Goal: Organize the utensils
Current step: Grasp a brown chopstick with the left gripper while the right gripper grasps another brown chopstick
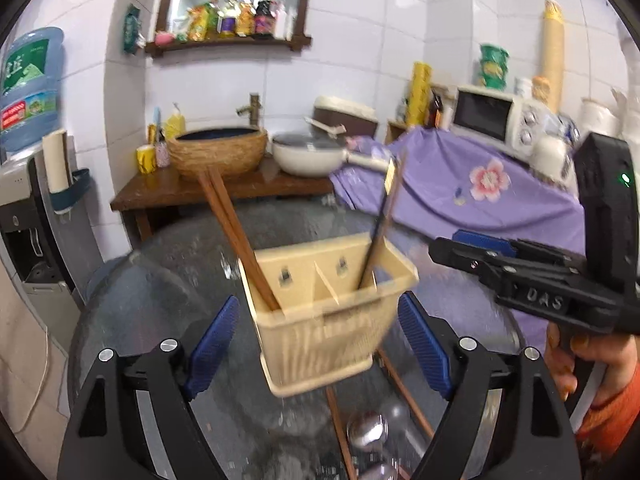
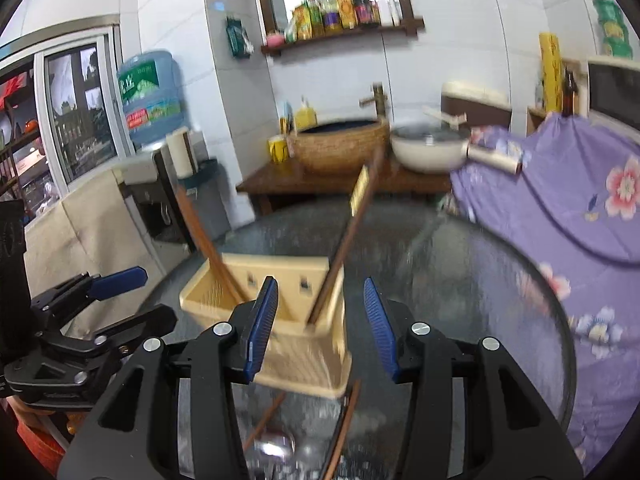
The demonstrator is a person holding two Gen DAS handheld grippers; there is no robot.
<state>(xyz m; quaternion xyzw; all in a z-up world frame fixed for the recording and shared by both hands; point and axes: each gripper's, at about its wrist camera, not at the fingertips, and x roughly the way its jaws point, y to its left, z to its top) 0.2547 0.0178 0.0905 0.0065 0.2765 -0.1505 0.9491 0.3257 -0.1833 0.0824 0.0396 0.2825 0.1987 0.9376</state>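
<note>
A beige utensil holder (image 1: 324, 316) with compartments stands on the round glass table (image 1: 168, 280). Brown chopsticks (image 1: 232, 228) lean in its left compartment, a dark chopstick (image 1: 380, 232) in its right. My left gripper (image 1: 320, 348) is open, its blue pads on either side of the holder, not touching. My right gripper (image 2: 320, 328) is open just in front of the holder (image 2: 280, 320); it also shows in the left wrist view (image 1: 480, 248). Loose chopsticks (image 2: 344, 424) and a metal spoon (image 1: 368, 430) lie on the glass near me.
A purple flowered cloth (image 1: 460, 184) covers a counter at the right with a microwave (image 1: 496, 118). A wooden table (image 1: 180, 192) behind holds a woven basin (image 1: 218, 152) and a white pan (image 1: 312, 154). A water dispenser (image 1: 28, 208) stands at the left.
</note>
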